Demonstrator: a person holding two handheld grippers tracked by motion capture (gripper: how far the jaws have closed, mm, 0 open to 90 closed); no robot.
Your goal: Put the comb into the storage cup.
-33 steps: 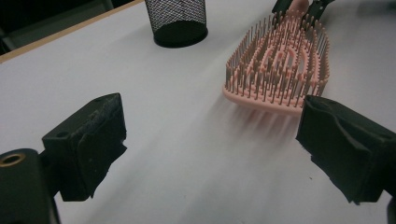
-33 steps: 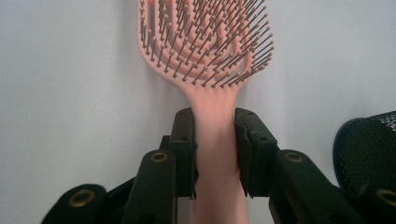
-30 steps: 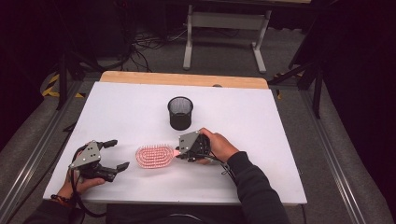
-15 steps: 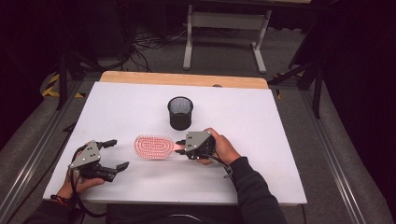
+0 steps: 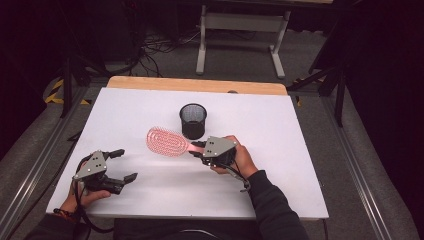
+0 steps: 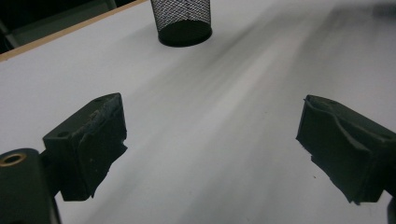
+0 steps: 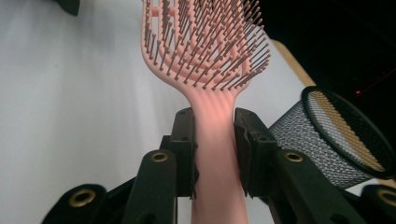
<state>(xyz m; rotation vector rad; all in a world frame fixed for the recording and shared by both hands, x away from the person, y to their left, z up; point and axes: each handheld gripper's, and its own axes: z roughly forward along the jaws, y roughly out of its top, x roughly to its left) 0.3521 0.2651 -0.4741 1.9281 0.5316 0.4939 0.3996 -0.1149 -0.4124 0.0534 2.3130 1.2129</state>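
- One pink hairbrush (image 5: 167,141) is clamped by its handle in the right gripper (image 5: 200,148) jaws, beside one black mesh cup (image 5: 193,120).
- Left gripper (image 5: 121,165) jaws are held wide, empty, over the white tabletop (image 5: 280,125).

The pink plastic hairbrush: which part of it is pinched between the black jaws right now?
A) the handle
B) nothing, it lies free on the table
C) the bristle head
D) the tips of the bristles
A: in the right gripper view the right gripper has its two jaws closed on the narrow handle of the pink plastic hairbrush, with the bristle head sticking out beyond them.
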